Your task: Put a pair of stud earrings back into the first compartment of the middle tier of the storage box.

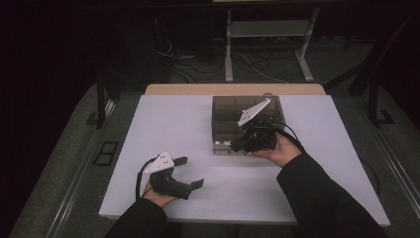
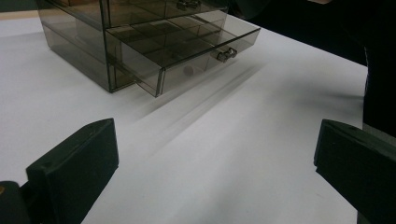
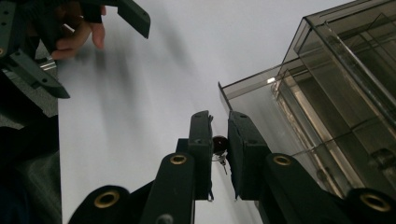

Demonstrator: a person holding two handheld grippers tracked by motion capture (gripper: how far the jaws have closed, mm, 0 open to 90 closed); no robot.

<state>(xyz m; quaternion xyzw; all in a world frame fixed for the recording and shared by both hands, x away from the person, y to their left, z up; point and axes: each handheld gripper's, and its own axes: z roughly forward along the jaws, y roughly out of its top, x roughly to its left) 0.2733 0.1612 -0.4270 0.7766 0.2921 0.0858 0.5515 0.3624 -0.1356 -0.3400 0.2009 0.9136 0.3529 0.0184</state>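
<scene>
Small dark round object with a thin metal pin (image 3: 220, 148) sits pinched between the right gripper (image 3: 219, 140) jaws, which are closed tight on it, just beside the pulled-out drawer (image 2: 187, 51) of the smoky transparent plastic drawer cabinet (image 1: 246, 121). Cabinet stands far-centre on the white table (image 1: 163, 124), lower drawer partly open. Left gripper (image 1: 190, 172) rests near the table's front edge, jaws spread wide, holding nothing.
</scene>
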